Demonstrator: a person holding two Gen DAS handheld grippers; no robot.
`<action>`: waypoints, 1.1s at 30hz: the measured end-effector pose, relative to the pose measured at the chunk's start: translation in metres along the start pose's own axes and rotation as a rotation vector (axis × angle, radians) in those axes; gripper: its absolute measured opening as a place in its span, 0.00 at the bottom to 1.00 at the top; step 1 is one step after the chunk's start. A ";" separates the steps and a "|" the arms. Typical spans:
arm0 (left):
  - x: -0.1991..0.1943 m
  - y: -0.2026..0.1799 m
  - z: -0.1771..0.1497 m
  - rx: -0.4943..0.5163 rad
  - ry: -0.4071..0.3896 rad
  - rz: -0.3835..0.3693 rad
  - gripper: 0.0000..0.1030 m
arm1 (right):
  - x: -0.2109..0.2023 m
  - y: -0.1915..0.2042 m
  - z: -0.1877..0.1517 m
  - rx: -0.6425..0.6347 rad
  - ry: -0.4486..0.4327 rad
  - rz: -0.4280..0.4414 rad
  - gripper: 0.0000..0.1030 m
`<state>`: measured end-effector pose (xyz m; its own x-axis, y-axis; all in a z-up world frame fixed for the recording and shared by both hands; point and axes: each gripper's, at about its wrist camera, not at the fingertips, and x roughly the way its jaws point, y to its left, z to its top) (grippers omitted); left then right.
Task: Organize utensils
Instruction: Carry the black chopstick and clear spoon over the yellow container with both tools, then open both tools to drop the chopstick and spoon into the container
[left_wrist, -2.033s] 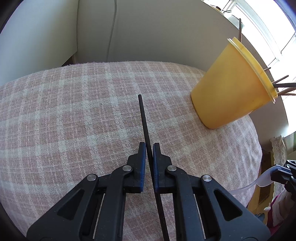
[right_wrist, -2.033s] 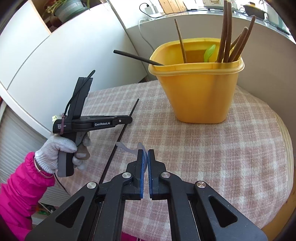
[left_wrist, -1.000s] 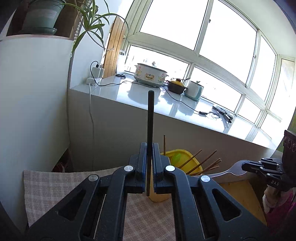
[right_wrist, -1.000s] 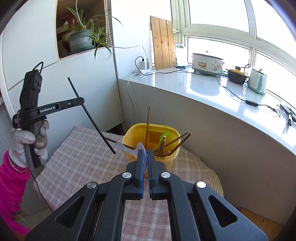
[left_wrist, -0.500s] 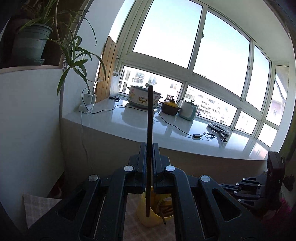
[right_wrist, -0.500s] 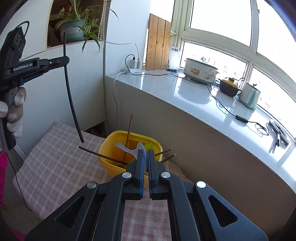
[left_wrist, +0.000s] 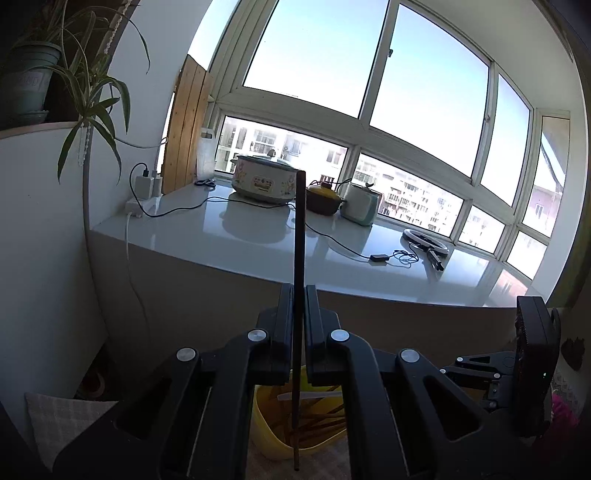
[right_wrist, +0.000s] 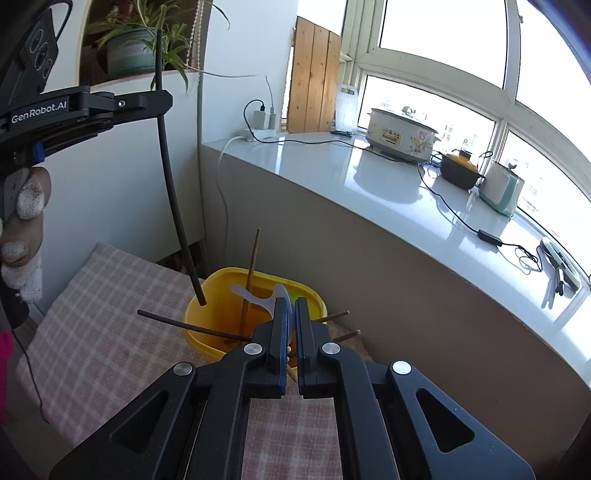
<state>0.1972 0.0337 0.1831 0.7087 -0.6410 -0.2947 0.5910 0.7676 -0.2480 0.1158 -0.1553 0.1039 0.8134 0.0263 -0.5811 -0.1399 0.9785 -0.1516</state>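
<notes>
My left gripper (left_wrist: 295, 295) is shut on a black chopstick (left_wrist: 298, 266) held upright. In the right wrist view that left gripper (right_wrist: 162, 98) sits at the upper left, and the black chopstick (right_wrist: 173, 206) hangs down with its tip just over the near-left rim of the yellow tub (right_wrist: 210, 306). My right gripper (right_wrist: 290, 306) is shut on a clear plastic spoon (right_wrist: 255, 295), whose bowl reaches over the tub. Several brown chopsticks (right_wrist: 252, 269) stand and lean in the tub. From the left wrist, the tub (left_wrist: 266, 428) shows below the fingers, with the right gripper (left_wrist: 476, 369) at the right edge.
The tub stands on a pink checked cloth (right_wrist: 103, 332). Behind it runs a white counter (right_wrist: 369, 177) with a cooker (right_wrist: 400, 134), pots, cables and a power strip. A white cabinet with a potted plant (right_wrist: 129, 48) is at the left. A gloved hand (right_wrist: 22, 236) holds the left gripper.
The left gripper has risen and come closer to the tub, bringing the black chopstick's tip to the rim. The right gripper has moved in toward the tub, so its spoon now reaches over it.
</notes>
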 end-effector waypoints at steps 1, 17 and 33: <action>0.003 0.000 -0.004 -0.001 0.010 0.001 0.03 | 0.002 0.000 0.000 0.005 0.002 0.004 0.02; 0.020 0.003 -0.031 -0.033 0.089 -0.001 0.03 | 0.013 -0.013 0.001 0.109 -0.019 0.069 0.03; 0.018 -0.002 -0.045 -0.016 0.119 -0.010 0.26 | 0.015 -0.012 -0.001 0.161 -0.050 0.100 0.24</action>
<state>0.1914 0.0209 0.1367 0.6515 -0.6452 -0.3991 0.5910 0.7615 -0.2662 0.1286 -0.1671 0.0963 0.8273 0.1313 -0.5461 -0.1324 0.9905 0.0375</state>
